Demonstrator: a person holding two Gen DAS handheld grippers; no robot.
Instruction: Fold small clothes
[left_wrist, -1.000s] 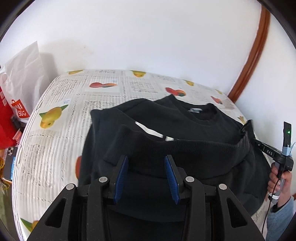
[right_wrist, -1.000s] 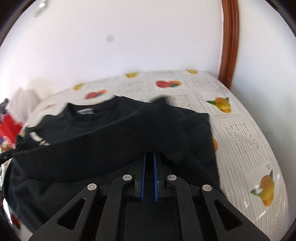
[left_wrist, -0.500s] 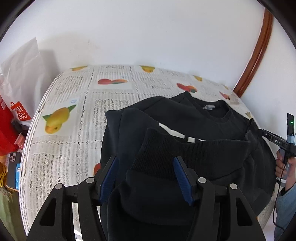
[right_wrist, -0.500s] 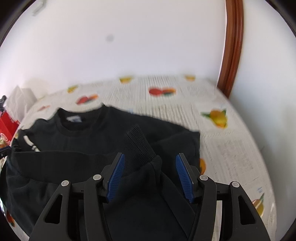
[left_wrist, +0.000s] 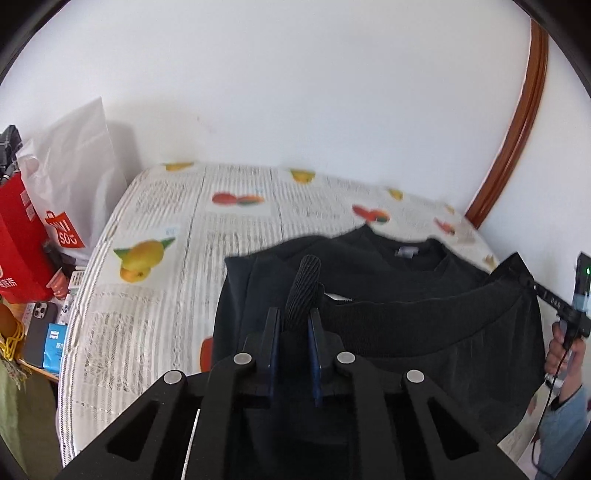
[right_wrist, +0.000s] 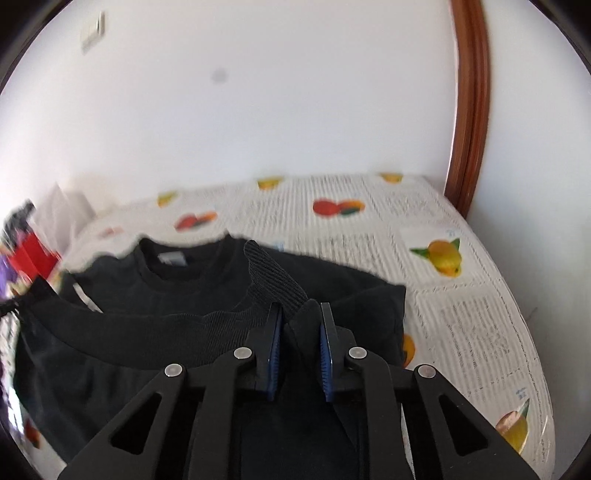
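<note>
A black sweatshirt (left_wrist: 388, 266) lies on a fruit-print table cover, collar at the far side; it also shows in the right wrist view (right_wrist: 184, 291). My left gripper (left_wrist: 293, 317) is shut on the ribbed hem's left corner (left_wrist: 304, 284), lifted off the table. My right gripper (right_wrist: 301, 314) is shut on the hem's right corner (right_wrist: 273, 280), also lifted. The hem stretches between the two grippers over the shirt's body. The right gripper also shows in the left wrist view (left_wrist: 517, 269) at the far right, in a hand.
The table cover (left_wrist: 155, 295) runs to a white wall. A white shopping bag (left_wrist: 70, 184), a red bag (left_wrist: 18, 236), and a phone (left_wrist: 38, 332) sit off the left edge. A brown door frame (right_wrist: 469, 110) stands at the right.
Both grippers were open around the hem half a second ago. Now both have shut on the hem corners and lifted them. The cameras have risen slightly.
</note>
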